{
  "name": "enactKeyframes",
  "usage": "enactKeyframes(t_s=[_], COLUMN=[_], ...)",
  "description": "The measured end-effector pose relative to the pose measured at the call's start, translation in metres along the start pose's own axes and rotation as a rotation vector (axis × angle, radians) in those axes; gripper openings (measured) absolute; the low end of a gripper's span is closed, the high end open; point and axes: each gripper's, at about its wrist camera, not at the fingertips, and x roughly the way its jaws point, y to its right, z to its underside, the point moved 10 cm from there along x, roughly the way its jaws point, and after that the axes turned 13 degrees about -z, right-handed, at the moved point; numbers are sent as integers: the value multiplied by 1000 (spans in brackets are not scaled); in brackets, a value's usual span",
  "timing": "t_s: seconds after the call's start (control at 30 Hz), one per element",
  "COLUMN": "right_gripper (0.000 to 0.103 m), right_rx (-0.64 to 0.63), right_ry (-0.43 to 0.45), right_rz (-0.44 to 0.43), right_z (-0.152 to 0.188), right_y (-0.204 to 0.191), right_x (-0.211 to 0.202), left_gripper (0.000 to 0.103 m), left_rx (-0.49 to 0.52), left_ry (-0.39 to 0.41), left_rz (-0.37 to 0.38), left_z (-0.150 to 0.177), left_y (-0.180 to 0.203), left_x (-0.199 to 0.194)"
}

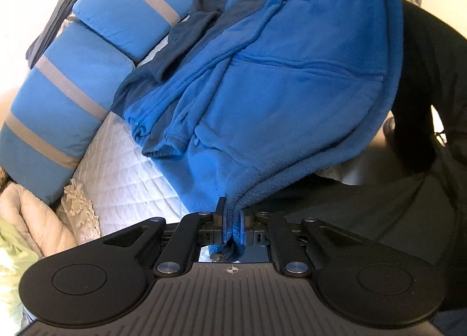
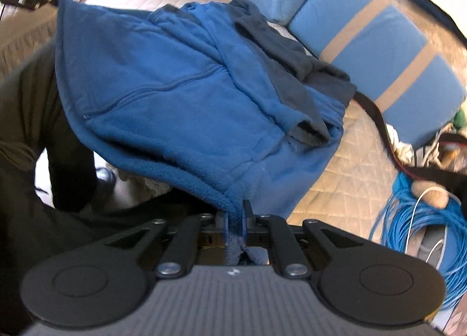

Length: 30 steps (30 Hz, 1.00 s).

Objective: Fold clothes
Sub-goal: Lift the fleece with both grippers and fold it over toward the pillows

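A blue fleece jacket (image 1: 292, 79) with dark navy panels lies half folded on a white quilted bed (image 1: 125, 178). My left gripper (image 1: 232, 213) is shut on one corner of its hem, which is lifted off the bed. My right gripper (image 2: 235, 216) is shut on the other corner of the same jacket (image 2: 175, 90) and holds it up too. The hem hangs stretched between the two grippers, and the sleeves lie bunched on the body of the jacket.
Blue pillows with grey stripes (image 1: 73, 73) lie along the far side of the bed, also in the right wrist view (image 2: 364, 29). A coil of blue cable (image 2: 423, 233) lies at the right. The person's dark clothing (image 1: 423, 88) stands beside the bed edge.
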Motion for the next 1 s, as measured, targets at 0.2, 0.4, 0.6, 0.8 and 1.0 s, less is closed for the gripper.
enactKeyframes(t_s=[0.2, 0.4, 0.6, 0.8, 1.0], right_gripper=[8, 8, 8, 8, 9], right_rx=[58, 105, 117, 72, 43], right_ry=[11, 4, 39, 100, 178], right_rz=[-27, -63, -31, 53, 122], right_z=[5, 21, 17, -20, -61], right_y=[5, -1, 6, 36, 73], right_x=[-20, -36, -53, -59, -67], left_gripper=[7, 7, 7, 7, 7], left_rx=[-49, -52, -95, -130, -168], left_ry=[-16, -14, 11, 69, 115], left_rz=[46, 64, 3, -73, -157], left_z=[12, 17, 9, -24, -52], left_y=[-8, -3, -30, -68, -112], left_x=[-23, -42, -41, -29, -10])
